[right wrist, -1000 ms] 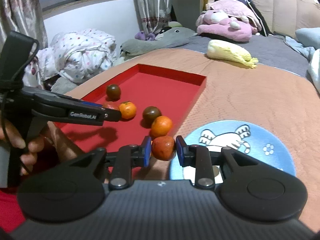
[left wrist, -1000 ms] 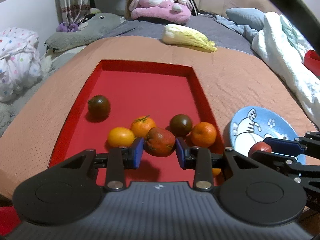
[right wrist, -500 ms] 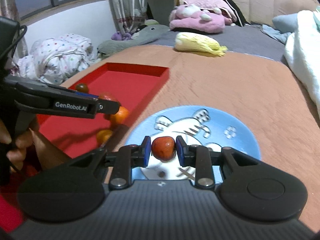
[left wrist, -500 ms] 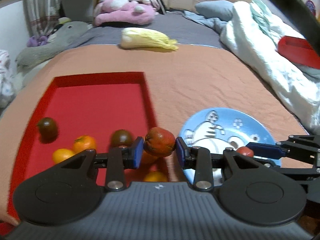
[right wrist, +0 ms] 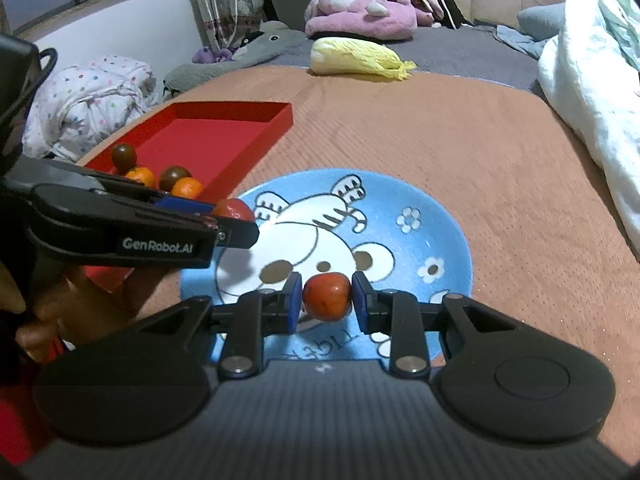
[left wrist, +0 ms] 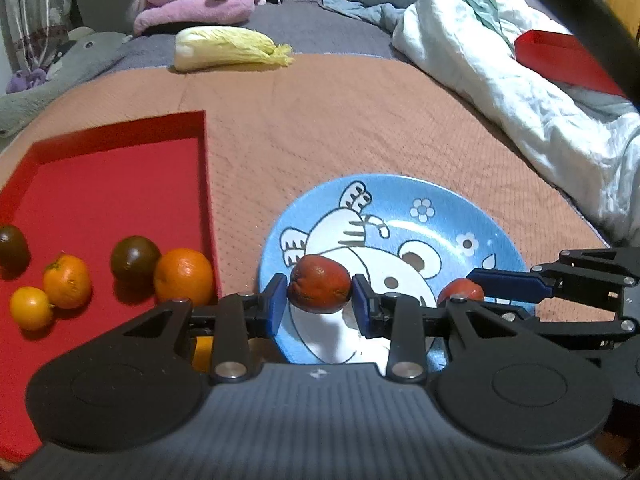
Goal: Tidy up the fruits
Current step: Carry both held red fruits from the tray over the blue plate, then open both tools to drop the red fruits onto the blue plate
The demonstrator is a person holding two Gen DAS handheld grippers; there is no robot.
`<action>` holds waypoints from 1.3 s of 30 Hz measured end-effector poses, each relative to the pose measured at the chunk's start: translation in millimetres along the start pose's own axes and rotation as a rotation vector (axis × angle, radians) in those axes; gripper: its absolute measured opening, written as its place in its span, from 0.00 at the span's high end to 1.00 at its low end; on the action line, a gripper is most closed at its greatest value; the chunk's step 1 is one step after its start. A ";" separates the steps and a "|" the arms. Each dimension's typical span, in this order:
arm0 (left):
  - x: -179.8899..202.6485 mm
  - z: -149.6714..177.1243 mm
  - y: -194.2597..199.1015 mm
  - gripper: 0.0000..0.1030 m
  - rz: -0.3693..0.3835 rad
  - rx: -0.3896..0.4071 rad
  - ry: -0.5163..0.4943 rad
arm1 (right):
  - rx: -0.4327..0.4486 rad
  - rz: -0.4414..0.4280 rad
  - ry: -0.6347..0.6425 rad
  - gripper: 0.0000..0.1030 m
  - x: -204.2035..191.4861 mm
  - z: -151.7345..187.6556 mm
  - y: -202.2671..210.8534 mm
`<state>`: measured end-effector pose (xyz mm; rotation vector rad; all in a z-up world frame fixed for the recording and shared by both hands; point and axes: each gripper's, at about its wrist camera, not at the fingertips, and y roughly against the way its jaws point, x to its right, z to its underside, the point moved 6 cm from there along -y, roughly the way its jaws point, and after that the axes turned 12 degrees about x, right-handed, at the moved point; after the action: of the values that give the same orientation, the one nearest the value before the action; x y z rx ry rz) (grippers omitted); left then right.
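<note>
My left gripper (left wrist: 319,304) is shut on a red fruit (left wrist: 319,289) and hangs over the left part of the blue cartoon plate (left wrist: 440,216). My right gripper (right wrist: 326,300) is shut on a smaller red fruit (right wrist: 326,295) above the near part of the same plate (right wrist: 436,216). In the left wrist view the right gripper's red fruit (left wrist: 460,291) shows at the plate's right. The red tray (left wrist: 120,184) holds several oranges (left wrist: 183,276) and two dark fruits (left wrist: 134,257). From the right wrist view the left gripper (right wrist: 234,216) reaches in from the left with its red fruit (right wrist: 233,209).
A napa cabbage (left wrist: 228,47) lies at the far edge of the orange cover. White bedding (left wrist: 500,80) is piled on the right, with a red box (left wrist: 560,60) behind it. Plush toys (right wrist: 368,12) and a dotted quilt (right wrist: 88,96) lie beyond. A hand (right wrist: 80,304) grips the left tool.
Both grippers moved right from the red tray to above the blue plate, each still holding its red fruit. The tray's other fruits stayed put.
</note>
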<state>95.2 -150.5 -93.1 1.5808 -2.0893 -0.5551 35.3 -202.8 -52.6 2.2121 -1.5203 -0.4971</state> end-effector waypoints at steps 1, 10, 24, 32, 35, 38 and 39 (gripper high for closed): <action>0.0 0.9 -1.9 0.61 0.004 -0.003 0.003 | -0.003 0.003 0.000 0.70 1.2 0.7 -0.9; 0.0 4.8 -14.8 0.61 0.021 -0.012 0.021 | -0.017 0.015 0.007 0.70 5.6 3.5 -9.2; 1.2 -3.5 -21.1 0.53 -0.002 -0.005 0.001 | 0.000 0.063 0.011 0.70 9.8 -1.2 -18.4; -5.3 -11.4 -6.9 0.40 -0.013 0.033 0.011 | 0.032 0.088 -0.030 0.18 15.9 -8.9 -16.6; -11.0 -14.3 -0.2 0.39 -0.022 0.045 0.019 | 0.049 0.097 -0.031 0.18 16.8 -12.2 -12.9; -16.9 -16.7 8.5 0.38 -0.034 0.061 0.019 | 0.062 0.107 -0.034 0.18 17.3 -14.9 -9.4; -18.9 -17.3 11.4 0.38 -0.039 0.066 0.019 | 0.063 0.110 -0.033 0.18 17.4 -15.5 -8.2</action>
<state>100.7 -130.0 -74.7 1.6600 -2.0866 -0.4873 55.6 -214.4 -44.7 2.1623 -1.6857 -0.4596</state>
